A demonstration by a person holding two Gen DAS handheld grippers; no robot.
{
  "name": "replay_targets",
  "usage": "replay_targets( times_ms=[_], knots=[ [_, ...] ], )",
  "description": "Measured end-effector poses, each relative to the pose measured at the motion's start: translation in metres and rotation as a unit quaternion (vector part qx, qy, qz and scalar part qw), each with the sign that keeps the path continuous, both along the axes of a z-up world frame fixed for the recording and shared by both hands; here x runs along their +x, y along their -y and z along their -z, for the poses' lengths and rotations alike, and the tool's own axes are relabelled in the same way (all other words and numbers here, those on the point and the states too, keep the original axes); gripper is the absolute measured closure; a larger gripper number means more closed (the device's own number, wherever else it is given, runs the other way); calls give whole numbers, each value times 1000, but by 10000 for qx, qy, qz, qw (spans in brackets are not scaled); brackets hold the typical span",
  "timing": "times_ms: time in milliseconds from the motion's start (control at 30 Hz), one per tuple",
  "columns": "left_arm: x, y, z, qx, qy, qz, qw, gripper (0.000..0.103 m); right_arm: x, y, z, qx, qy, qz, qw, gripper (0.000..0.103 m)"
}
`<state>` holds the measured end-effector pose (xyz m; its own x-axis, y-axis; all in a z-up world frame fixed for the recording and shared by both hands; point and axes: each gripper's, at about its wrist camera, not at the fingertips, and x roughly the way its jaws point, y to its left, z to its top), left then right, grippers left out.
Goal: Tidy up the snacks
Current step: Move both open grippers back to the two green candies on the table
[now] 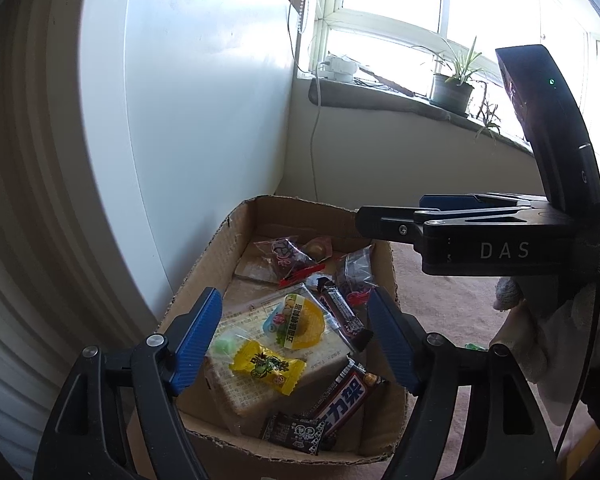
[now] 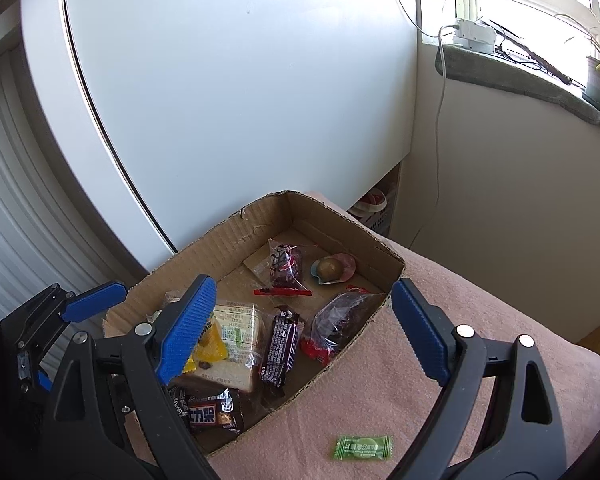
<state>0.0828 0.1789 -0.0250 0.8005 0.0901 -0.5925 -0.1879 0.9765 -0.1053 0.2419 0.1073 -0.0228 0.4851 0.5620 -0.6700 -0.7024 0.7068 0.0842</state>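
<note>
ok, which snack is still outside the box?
The green wrapped candy, lying alone on the pink cloth in front of the cardboard box. Every other snack sits inside the box.

snacks point(image 2: 240, 340) lie in the box point(image 2: 236, 236) on the blanket point(image 2: 440, 420); one candy point(image 2: 363, 447) lies outside, near right of it.

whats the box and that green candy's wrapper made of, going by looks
box: corrugated cardboard, matte brown; fluting shows along its ragged torn rim.
green candy: wrapper looks like thin plastic film, slightly glossy, with crimped zigzag ends. It lies on a pink, soft-looking cloth, probably fabric.
</note>
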Motion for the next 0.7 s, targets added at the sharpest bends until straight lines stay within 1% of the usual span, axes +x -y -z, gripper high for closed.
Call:
replay_targets(
  times_ms=[167,333,500,700],
  knots=[
    [-4,6,-2,38,18,30,10000,27,-8,20,-4,25,39,49,10000,11],
    [-5,13,-2,3,41,147,9999,27,-15,52,-2,32,52,114,9999,11],
    [-3,27,-3,2,75,335,9994,27,-19,86,9,-116,38,227,9997,11],
    [2,51,-2,-24,59,682,9977,28,-26,124,32,-309,-135,165,9993,11]
  ],
)
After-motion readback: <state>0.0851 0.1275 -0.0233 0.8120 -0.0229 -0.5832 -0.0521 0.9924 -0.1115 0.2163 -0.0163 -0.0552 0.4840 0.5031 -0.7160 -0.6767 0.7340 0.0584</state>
